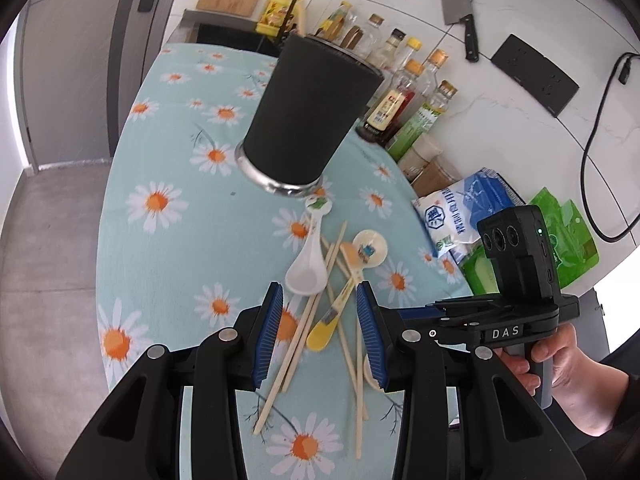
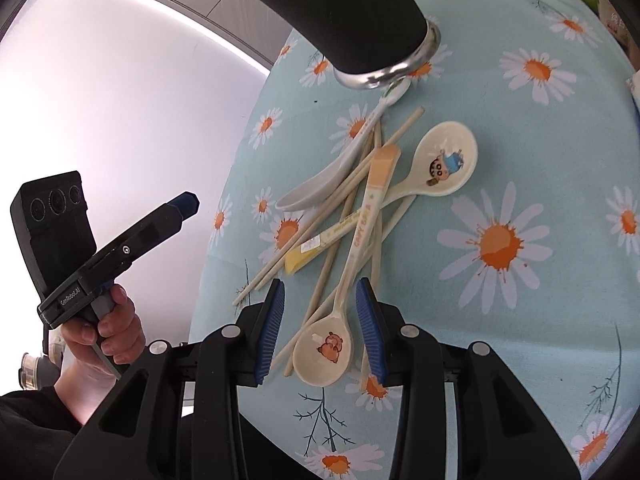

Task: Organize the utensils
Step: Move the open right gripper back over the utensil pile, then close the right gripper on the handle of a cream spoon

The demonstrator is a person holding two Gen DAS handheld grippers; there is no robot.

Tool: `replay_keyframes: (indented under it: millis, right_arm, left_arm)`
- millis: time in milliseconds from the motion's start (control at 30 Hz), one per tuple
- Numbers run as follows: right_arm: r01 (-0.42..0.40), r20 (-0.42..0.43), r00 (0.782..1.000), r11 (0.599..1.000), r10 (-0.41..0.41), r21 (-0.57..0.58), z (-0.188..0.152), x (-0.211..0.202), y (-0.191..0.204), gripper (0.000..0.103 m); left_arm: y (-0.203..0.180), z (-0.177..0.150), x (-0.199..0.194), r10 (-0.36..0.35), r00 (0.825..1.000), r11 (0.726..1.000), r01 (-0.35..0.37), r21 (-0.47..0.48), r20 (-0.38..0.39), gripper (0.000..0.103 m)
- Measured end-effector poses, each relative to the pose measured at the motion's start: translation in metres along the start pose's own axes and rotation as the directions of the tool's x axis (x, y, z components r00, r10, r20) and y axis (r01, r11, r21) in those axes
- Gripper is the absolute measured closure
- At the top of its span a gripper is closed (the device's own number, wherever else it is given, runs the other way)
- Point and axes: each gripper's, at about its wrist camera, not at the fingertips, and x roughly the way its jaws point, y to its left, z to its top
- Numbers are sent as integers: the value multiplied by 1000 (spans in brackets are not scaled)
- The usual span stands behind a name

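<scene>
1. Kitchen counter under a pale blue daisy tablecloth (image 1: 168, 216), white tiled wall behind; a row of condiment bottles (image 1: 404, 92) along the wall, a cleaver (image 1: 460, 12) hanging above them.
2. Black holder cup (image 1: 308, 116), one, steel-rimmed at the base, standing upright at the far end of the utensil heap; the white spoon's handle end lies just at its foot.
3. Utensil heap, mid-cloth, pieces crossed over one another:
   - White spoon (image 2: 320, 184), one, plain bowl. Ceramic by its look: rigid, glazed, likely slippery and chippable. Best taken across the handle.
   - Cartoon-print spoons, two: one with its bowl far right (image 2: 448, 160), one with its bowl nearest the camera (image 2: 324, 352). Same handling.
   - Yellow flat-handled utensil (image 2: 320, 244), one, probably light plastic.
   - Chopsticks (image 1: 298, 336), pale wood, thin, light, stiff; roughly five or six, exact count hidden by overlap. Prone to rolling; pinch near mid-length.
4. Left gripper (image 1: 320, 320): blue pads partly apart, holding nothing, poised above the chopsticks and the yellow piece.
5. Right gripper (image 2: 320, 320): pads partly apart, empty, framing the handle of the nearest printed spoon without visibly touching it.
</scene>
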Motion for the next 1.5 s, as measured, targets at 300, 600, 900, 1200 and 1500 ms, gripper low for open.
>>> replay_keyframes:
  millis: [300, 600, 900, 1200, 1500]
  right_arm:
    - [-14, -39, 999, 1000, 14, 9, 6, 17, -7, 74]
    - [-61, -44, 997, 996, 64, 72, 14, 29, -26, 93]
    - [-99, -13, 995, 990, 101, 104, 5, 20, -32, 97]
    - [-132, 45, 991, 984, 128, 121, -5, -6, -35, 97]
    - [-149, 125, 983, 981, 134, 124, -13, -50, -37, 97]
  left_arm:
    - [4, -8, 2, 0, 1000, 1000, 0, -23, -23, 66]
    - [-1, -11, 9, -9, 999, 1000, 8, -17, -51, 66]
    - [0, -6, 20, -10, 996, 1000, 9, -14, -84, 66]
    - [15, 8, 37, -22, 990, 999, 15, -51, -138, 66]
    - [25, 26, 67, -42, 968, 998, 28, -61, -246, 66]
